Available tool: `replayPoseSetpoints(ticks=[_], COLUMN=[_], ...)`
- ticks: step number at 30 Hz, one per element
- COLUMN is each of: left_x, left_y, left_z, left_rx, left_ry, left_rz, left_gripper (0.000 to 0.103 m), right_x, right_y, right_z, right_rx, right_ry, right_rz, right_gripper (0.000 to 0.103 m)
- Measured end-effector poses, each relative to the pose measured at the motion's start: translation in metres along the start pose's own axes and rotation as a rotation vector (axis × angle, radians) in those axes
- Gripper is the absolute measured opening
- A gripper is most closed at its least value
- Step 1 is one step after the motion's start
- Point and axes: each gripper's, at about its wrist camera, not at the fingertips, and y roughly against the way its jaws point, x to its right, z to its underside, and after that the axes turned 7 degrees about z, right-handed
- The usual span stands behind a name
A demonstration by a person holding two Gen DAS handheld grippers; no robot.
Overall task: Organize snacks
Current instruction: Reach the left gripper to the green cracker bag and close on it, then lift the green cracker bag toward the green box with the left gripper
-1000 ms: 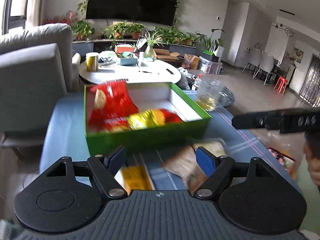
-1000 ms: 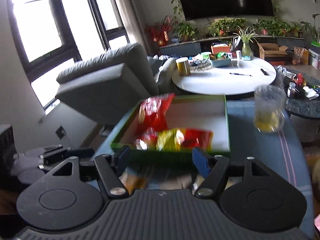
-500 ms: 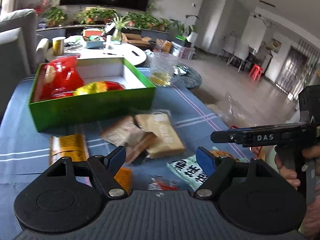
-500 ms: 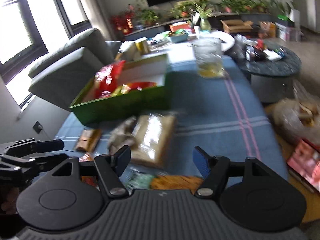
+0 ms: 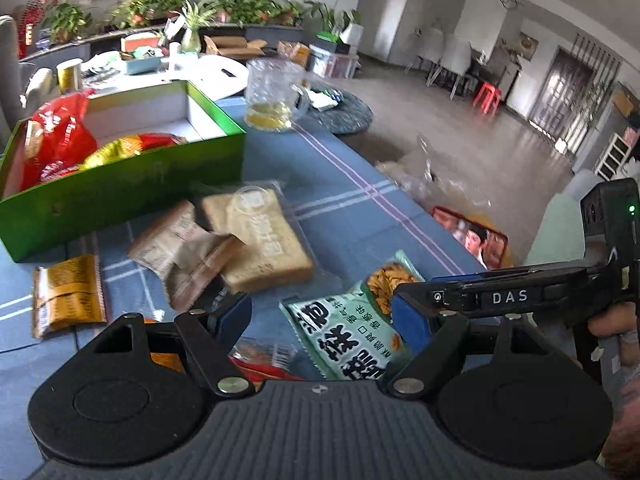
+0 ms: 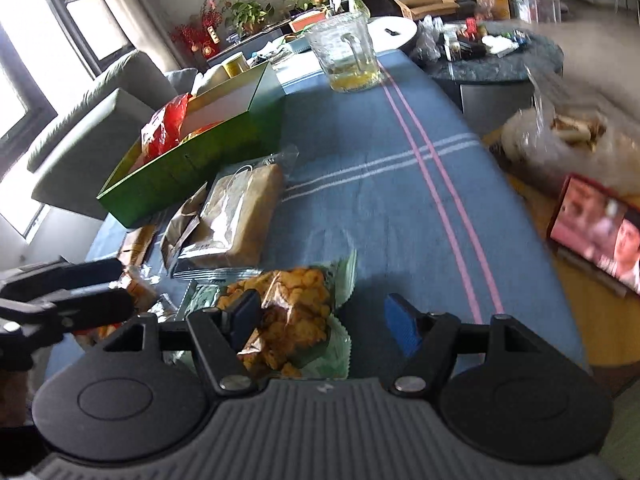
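Observation:
A green box (image 5: 120, 188) (image 6: 192, 168) holding red and yellow snack bags stands at the far left of the blue tablecloth. In front of it lie a wrapped bread loaf (image 5: 256, 236) (image 6: 240, 208), brown packets (image 5: 184, 248), an orange-gold packet (image 5: 68, 292) and a pale green bag of fried snacks (image 5: 352, 332) (image 6: 296, 312). My left gripper (image 5: 322, 320) hovers open over the near snacks, nothing between its pads. My right gripper (image 6: 322, 322) is open just above the green bag, whose right part lies between its fingers, not pinched. It reaches in from the right (image 5: 480, 300) in the left wrist view.
A glass mug (image 5: 276, 96) (image 6: 348, 56) with yellow liquid stands behind the box. A lit tablet screen (image 6: 596, 228) and a clear plastic bag (image 6: 560, 140) lie past the table's right edge. A grey armchair (image 6: 92, 120) is left of the table, a round white table (image 5: 216, 76) behind.
Both grippers have dropped and swung away from the green box toward the loose snacks at the near edge. The right gripper has come in over the green bag. Jaw gaps look unchanged.

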Motion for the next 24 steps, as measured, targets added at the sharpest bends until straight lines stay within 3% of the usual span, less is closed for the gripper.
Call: replayPoseSetpoints(ticks=[11, 24], left_x=[0.019, -0.022], left_y=[-0.022, -0.007], left_z=[0.013, 0.010], left_rx=[-0.128, -0.102], left_ry=[-0.081, -0.010], left_rz=[0.042, -0.106], left_gripper=[0.075, 0.075], right_x=[0.000, -0.040], right_y=[0.009, -0.012], right_z=[0.017, 0.009], right_rx=[0.013, -0.016], right_ry=[-0.039, -0.005], right_rz=[-0.053, -0.134], right_gripper=[0.061, 0.056])
